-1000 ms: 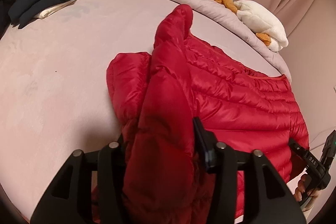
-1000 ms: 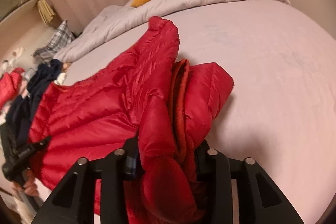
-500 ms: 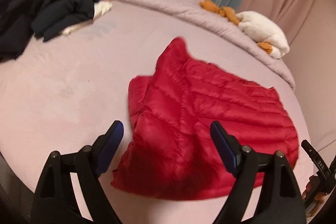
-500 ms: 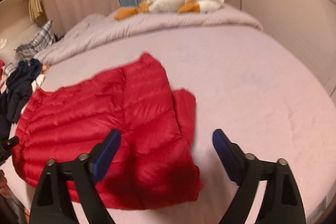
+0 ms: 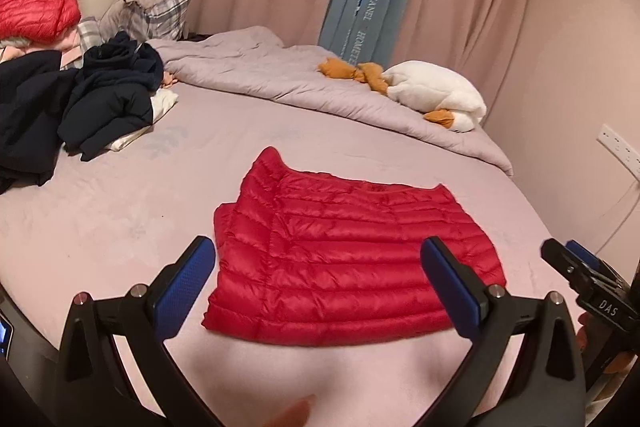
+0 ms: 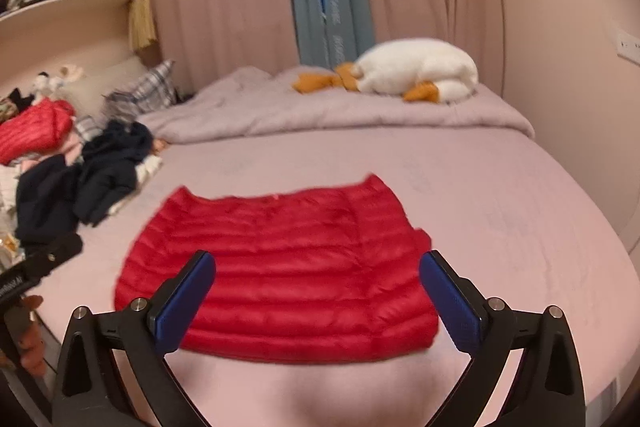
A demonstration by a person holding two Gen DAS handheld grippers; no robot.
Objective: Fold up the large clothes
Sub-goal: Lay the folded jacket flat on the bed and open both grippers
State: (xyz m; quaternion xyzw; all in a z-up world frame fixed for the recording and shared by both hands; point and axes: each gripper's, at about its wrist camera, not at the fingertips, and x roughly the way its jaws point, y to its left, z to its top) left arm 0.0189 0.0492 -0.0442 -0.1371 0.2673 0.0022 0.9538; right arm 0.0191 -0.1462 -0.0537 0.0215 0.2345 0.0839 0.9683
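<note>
Both grippers (image 5: 320, 283) (image 6: 318, 291) alike — black frames, blue textured pads, silver screws.

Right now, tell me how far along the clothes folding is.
Done: the red down jacket lies folded flat on the bed. In hand: nothing; the left gripper and right gripper are both opening, with nothing between the jaws. Left: the dark clothes heaped at the bed's far left look unfolded. Another red jacket sits on a pile behind them; whether it is folded is unclear.
</note>
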